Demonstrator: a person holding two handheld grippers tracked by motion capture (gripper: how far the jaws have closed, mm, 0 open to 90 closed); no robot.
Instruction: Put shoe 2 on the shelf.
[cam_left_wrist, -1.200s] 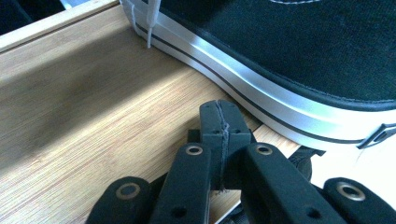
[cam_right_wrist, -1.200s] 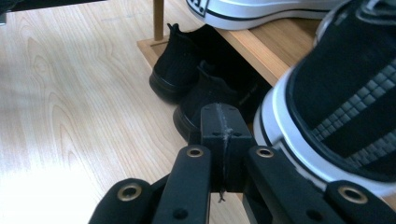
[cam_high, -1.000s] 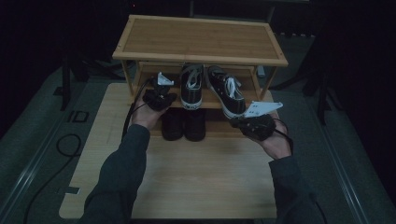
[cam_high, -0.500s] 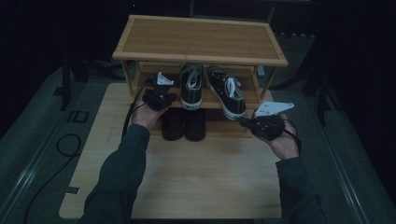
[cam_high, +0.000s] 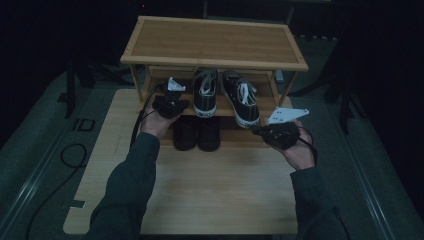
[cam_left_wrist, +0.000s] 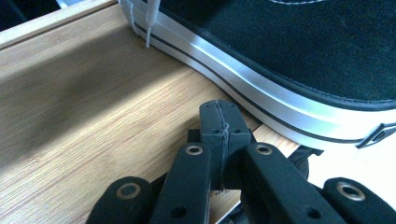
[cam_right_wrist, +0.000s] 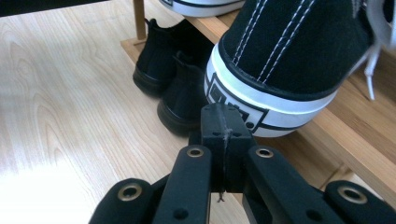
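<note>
Right tool (cam_right_wrist: 223, 122) clenched empty at the heel of the right sneaker (cam_high: 241, 97); left tool (cam_left_wrist: 222, 122) also clenched, empty.
A push may slide this sneaker off the shelf (cam_high: 265, 102) front edge, though contact is perhaps not there yet.

A dim recording studio — a wooden shoe rack (cam_high: 215, 47) staged on a tabletop (cam_high: 200, 185), cables (cam_high: 70, 155) on grey floor.

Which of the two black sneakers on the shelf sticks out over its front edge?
The right-hand black canvas sneaker with white laces: it sits askew, its heel past the wooden shelf's edge. The left-hand one sits straight.
</note>
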